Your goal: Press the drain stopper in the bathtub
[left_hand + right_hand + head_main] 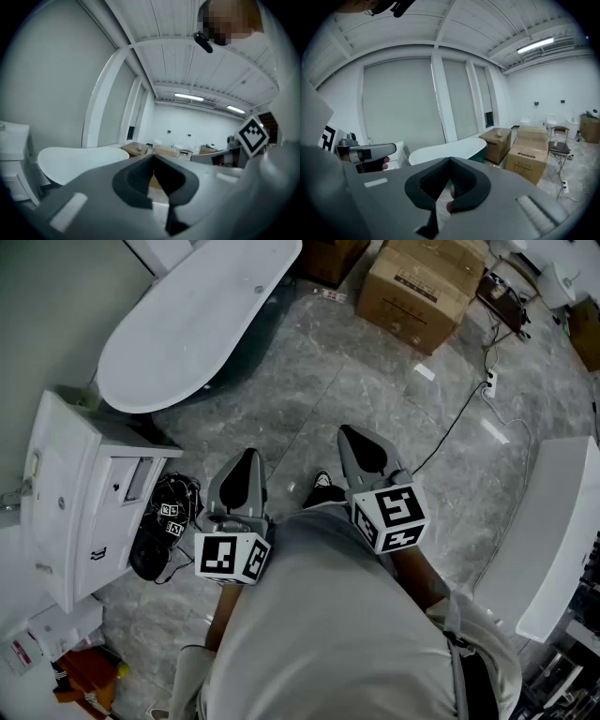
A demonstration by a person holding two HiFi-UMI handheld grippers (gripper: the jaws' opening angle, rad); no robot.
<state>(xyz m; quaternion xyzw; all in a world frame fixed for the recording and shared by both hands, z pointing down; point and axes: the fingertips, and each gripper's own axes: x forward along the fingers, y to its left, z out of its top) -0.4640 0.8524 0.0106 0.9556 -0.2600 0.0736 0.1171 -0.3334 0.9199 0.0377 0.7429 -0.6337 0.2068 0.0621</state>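
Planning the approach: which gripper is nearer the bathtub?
Left. The left gripper is held on the side toward the bathtub, which lies ahead and to its left. The right gripper is beside it, farther off. Both are well short of the tub.

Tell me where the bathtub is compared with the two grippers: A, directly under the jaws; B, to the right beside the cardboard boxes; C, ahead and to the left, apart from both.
C: the bathtub lies ahead-left of the left gripper and right gripper, with floor between.
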